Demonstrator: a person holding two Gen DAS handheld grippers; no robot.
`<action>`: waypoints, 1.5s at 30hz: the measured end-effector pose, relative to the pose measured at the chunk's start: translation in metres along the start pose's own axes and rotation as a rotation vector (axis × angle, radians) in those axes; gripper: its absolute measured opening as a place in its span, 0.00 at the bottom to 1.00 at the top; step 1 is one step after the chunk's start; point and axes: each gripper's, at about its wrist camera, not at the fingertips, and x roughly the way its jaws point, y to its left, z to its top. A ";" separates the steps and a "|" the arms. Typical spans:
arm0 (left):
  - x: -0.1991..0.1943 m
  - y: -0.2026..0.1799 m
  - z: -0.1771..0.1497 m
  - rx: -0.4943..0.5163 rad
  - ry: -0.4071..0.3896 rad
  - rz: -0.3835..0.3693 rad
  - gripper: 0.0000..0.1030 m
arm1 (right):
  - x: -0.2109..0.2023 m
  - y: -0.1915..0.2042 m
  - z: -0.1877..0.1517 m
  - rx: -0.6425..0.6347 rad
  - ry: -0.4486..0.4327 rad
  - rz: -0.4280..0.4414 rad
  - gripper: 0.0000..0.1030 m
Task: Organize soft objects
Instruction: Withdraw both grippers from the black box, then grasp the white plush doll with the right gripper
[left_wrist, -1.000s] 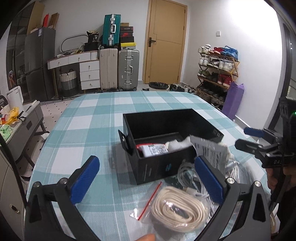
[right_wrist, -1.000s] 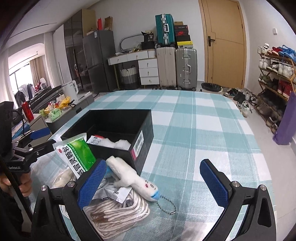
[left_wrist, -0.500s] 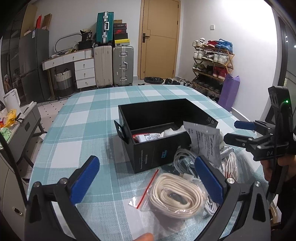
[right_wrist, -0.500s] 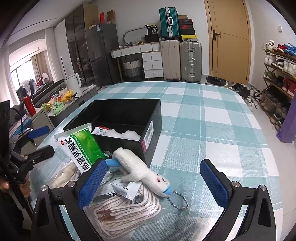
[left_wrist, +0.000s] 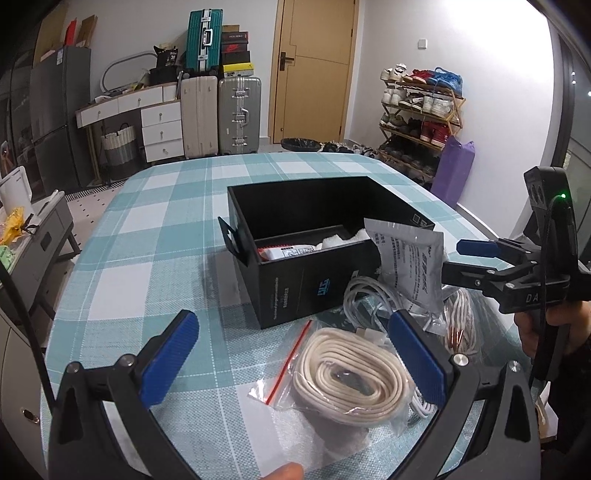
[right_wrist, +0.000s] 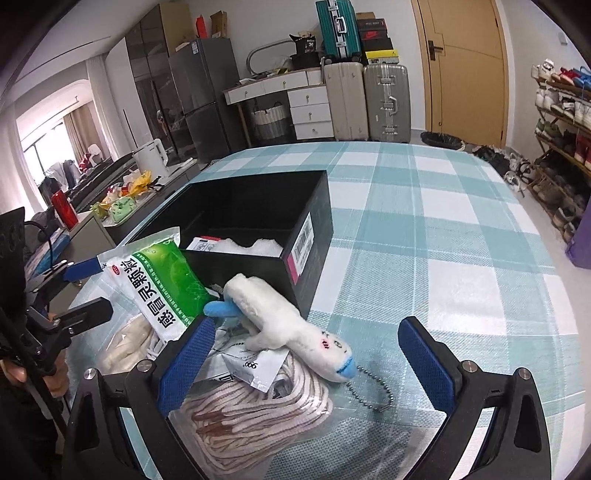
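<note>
We saw a table (left_wrist: 155, 236) under a teal check cloth, and on it an open black box (left_wrist: 317, 284) with a red-and-white packet and something white, perhaps padding, low inside. Against the box's near wall lay the soft things: a bag of cream cord (left_wrist: 351, 373) just ahead of the left gripper (left_wrist: 295, 358), loose white cables (left_wrist: 369, 299) behind it, and a silver sachet (left_wrist: 410, 269) propped on the box's corner. From the right side the same sachet showed its green face (right_wrist: 162, 284), leaning on the box, with a white plush (right_wrist: 291, 332) lying across a second bag of striped rope (right_wrist: 255, 410); its bead chain (right_wrist: 373, 391) trailed onto the cloth.

The left gripper hung over the cord bag, jaws spread wide and holding nothing. The right gripper (right_wrist: 306, 365) hung over the plush and rope, jaws equally wide and empty, the plush's head between its pads (right_wrist: 184, 362) without touching them.
</note>
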 end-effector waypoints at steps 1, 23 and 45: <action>0.000 0.000 0.000 0.001 0.001 -0.001 1.00 | 0.001 -0.001 0.000 0.004 0.002 0.002 0.97; 0.006 0.000 -0.004 0.016 0.012 0.001 1.00 | 0.021 -0.019 -0.003 0.135 0.072 0.112 0.79; 0.008 -0.006 -0.007 0.027 0.026 -0.017 1.00 | 0.000 -0.005 0.000 0.044 -0.031 0.136 0.50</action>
